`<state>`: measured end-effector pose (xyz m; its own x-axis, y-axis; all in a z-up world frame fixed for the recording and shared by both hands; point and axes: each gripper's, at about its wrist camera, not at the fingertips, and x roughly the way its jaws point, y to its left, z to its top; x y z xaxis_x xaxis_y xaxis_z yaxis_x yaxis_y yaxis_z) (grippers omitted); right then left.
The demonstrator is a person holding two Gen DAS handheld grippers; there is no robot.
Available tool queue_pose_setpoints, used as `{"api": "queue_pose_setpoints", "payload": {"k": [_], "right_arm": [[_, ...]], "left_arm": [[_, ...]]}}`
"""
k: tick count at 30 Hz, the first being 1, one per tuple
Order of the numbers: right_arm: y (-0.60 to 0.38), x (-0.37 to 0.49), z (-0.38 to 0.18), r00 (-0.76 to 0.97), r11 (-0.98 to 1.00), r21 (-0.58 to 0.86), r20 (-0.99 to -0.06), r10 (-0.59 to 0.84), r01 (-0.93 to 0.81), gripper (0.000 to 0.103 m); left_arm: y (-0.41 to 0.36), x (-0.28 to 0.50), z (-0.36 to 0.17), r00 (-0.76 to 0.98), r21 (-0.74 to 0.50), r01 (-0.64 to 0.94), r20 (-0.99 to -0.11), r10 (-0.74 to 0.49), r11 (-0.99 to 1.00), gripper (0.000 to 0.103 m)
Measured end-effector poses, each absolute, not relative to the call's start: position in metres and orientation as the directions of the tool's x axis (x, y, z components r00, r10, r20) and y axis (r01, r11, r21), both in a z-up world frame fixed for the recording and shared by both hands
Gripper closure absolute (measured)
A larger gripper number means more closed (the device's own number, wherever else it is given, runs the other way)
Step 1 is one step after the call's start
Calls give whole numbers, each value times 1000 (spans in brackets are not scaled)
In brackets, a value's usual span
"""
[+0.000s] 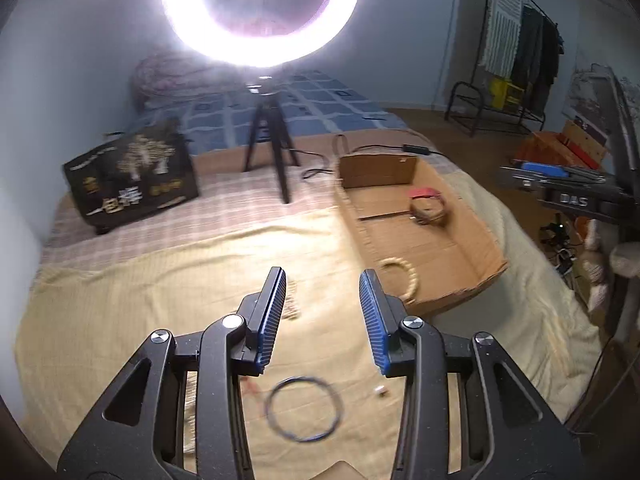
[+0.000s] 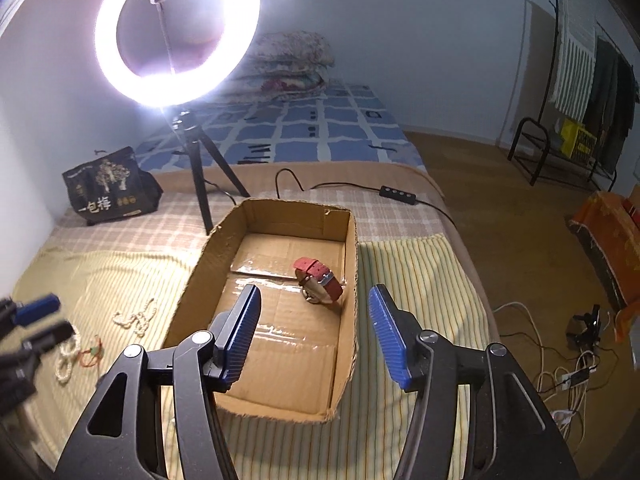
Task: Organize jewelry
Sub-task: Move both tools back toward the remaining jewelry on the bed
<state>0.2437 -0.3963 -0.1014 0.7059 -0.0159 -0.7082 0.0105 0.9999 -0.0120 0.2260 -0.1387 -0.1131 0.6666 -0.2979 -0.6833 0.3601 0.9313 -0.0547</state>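
Note:
An open cardboard box (image 1: 486, 240) (image 2: 192, 276) lies on the yellow bed cover. Inside it sits a watch with a red strap (image 1: 428, 204) (image 2: 320, 280), and a pale beaded bracelet (image 1: 402, 280) lies at its near corner. My left gripper (image 1: 323, 280) hangs open and empty above the cover, left of the box. Under it lie a thin dark bangle (image 1: 304, 408) and a small white bead (image 1: 381, 391). My right gripper (image 2: 314, 294) is open over the box with nothing between its fingers. A pearl chain (image 2: 136, 320) and a red-corded bracelet (image 2: 80, 354) lie left of the box.
A lit ring light on a black tripod (image 2: 200, 184) stands behind the box, its cable and switch (image 2: 396, 192) trailing right. A black printed bag (image 1: 132, 176) sits at the back left by the wall. The bed's right edge drops to a floor with cables (image 2: 560, 360).

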Motion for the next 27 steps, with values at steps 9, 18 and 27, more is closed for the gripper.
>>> {"api": "queue_pose_setpoints", "payload": {"k": [9, 18, 27], "right_arm": [[-374, 207, -95, 748, 999, 13, -662, 48, -52, 39], [-323, 196, -115, 661, 985, -26, -744, 96, -173, 33], [-269, 192, -152, 549, 946, 10, -812, 196, -323, 33]], "left_arm": [[-47, 204, -116, 694, -56, 251, -686, -220, 966, 65], [35, 187, -142, 661, -61, 103, -741, -114, 993, 65], [53, 181, -176, 581, -180, 84, -790, -195, 980, 65]]}}
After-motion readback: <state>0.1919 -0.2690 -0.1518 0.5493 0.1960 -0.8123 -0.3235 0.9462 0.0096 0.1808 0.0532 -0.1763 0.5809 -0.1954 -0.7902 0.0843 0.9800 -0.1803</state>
